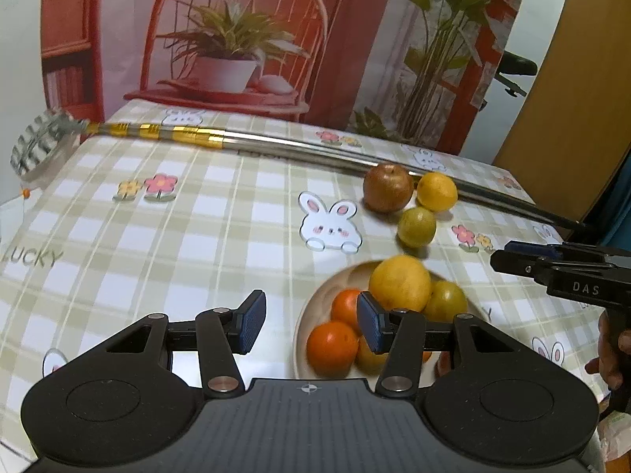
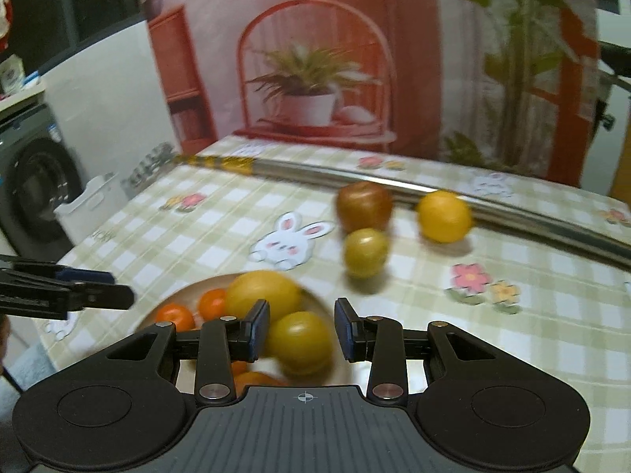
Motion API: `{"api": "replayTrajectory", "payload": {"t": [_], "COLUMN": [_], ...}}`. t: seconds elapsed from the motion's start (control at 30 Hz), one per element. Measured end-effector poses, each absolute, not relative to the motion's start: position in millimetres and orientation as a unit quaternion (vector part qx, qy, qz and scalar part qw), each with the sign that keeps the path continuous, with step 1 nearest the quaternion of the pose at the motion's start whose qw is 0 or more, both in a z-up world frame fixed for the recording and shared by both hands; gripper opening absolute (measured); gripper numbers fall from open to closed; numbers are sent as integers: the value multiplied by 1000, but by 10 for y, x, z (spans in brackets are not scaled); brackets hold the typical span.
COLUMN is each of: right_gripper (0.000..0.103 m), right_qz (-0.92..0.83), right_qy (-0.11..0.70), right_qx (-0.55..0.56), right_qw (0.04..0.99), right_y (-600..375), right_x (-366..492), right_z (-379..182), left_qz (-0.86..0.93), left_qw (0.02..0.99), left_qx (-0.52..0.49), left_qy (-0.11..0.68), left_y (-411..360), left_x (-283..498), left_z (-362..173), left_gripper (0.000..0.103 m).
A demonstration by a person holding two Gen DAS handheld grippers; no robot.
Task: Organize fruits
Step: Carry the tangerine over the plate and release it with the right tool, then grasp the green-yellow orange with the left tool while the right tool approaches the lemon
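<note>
While both jaws stand apart, left gripper (image 1: pixel 311 323) holding nothing, right gripper (image 2: pixel 302 329) around, not gripping, green-yellow fruit (image 2: pixel 299 341) in plate (image 1: pixel 315 311), apple (image 1: pixel 387 187) on tablecloth (image 1: pixel 177 236).

Both tongs gape wide, left tongs (image 1: pixel 311 325) and right tongs (image 2: pixel 301 329) level, side by side.
</note>
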State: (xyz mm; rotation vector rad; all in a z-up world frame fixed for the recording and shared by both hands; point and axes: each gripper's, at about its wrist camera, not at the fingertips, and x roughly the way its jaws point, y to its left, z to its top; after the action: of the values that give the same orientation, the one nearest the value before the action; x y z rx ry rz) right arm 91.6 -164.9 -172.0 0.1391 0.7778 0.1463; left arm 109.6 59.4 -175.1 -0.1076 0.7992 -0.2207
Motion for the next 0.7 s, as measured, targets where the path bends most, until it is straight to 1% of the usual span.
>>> {"api": "replayTrajectory", "payload": {"t": [0.33,0.7], "right_gripper": [34,34], "right_qz": [39,50], "right_qy": [358,359], "right_qx": [70,71], "right_qw": [930,929], "right_y": [-2151,-2263], "right_x": [1054,1296], "right_z": [-1727,-1904], "left_qz": [-121,-128], "left_qw": [918,919], "left_qx": [-30,-22], "left_qy": [375,373], "left_y": [359,162], "left_x": [1406,1688], "left_z": [-1584,-1545], "left_gripper": [53,53]}}
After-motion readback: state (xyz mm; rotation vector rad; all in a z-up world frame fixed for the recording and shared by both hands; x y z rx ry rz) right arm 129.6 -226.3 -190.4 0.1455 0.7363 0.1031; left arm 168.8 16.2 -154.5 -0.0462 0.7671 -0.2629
